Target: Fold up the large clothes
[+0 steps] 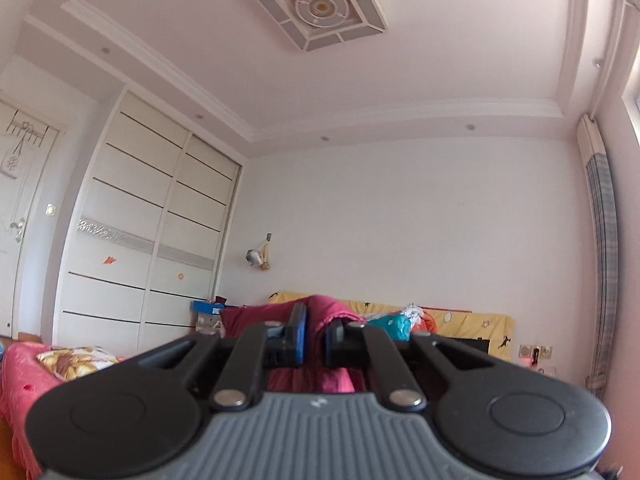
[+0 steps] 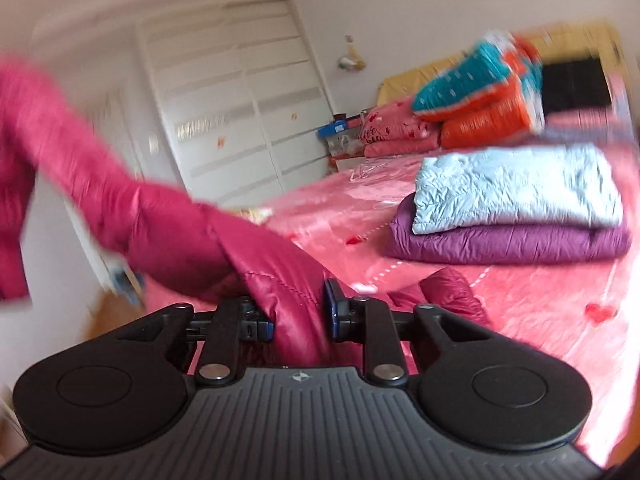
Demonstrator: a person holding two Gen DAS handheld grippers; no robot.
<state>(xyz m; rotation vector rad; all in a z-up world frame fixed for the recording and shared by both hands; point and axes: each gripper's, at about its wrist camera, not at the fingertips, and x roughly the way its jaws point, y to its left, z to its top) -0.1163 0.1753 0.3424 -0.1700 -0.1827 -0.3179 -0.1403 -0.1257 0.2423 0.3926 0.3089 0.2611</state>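
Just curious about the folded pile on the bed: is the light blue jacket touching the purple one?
Touching. The right wrist view shows the light blue jacket lying directly on the purple jacket, no gap between them.

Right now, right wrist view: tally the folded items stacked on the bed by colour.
Light blue: 1
Purple: 1
Teal: 1
Orange: 1
Pink: 1
Total: 5

Each camera sits just behind its own gripper. The left view tilts upward past the left gripper toward ceiling and far wall; the right view angles down over the right gripper onto the bed — both share the white wardrobe.
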